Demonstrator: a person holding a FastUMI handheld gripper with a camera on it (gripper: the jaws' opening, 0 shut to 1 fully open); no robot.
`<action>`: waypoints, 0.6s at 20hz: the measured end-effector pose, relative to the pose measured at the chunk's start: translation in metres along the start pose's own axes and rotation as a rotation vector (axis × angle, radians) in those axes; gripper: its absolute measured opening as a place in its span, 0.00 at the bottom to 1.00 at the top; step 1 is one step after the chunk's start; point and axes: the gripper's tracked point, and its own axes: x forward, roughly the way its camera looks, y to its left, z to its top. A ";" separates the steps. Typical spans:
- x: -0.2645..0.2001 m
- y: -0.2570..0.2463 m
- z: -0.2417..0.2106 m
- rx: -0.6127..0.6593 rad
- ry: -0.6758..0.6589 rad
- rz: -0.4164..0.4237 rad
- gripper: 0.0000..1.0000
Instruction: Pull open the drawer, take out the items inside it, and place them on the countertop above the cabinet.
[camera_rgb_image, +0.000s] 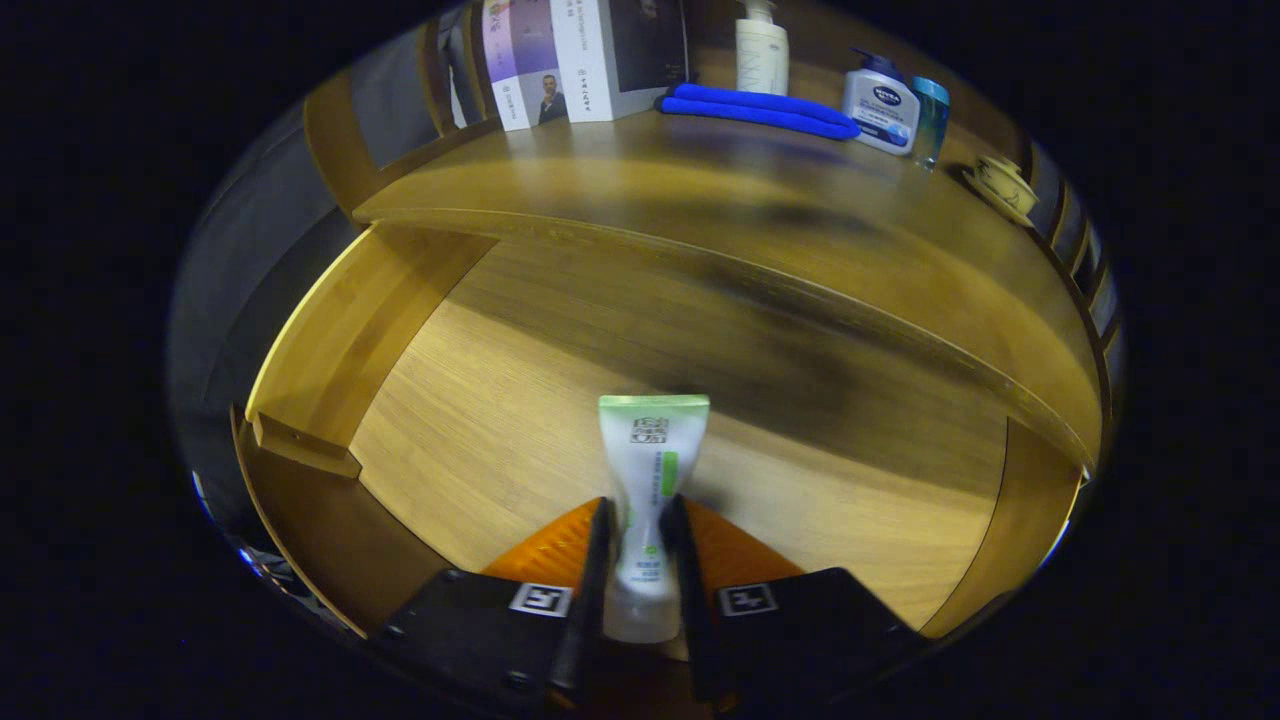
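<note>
The lower body of the white-and-green squeeze tube (652, 470) is hidden between the tool's (637, 520) fingers, which press on it from both sides; its cap end cannot be made out. The print on the tube is too small to tell. On the wooden worktop (700, 200), the white pump bottle (762, 55) and the upright white boxes (580, 60) are cut off at their tops. The teal tumbler (930, 120) is partly hidden behind the white bottle with a blue pump (880, 105). The pale cup on its saucer (1003, 185) is warped and blurred. The open wooden drawer's (310, 350) front wall is hidden behind the tool.
</note>
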 end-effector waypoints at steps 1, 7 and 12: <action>0.003 0.001 0.002 -0.025 -0.014 0.006 0.30; -0.016 0.013 0.012 -0.277 -0.121 -0.011 0.10; -0.026 0.029 0.021 -0.318 -0.191 0.044 0.10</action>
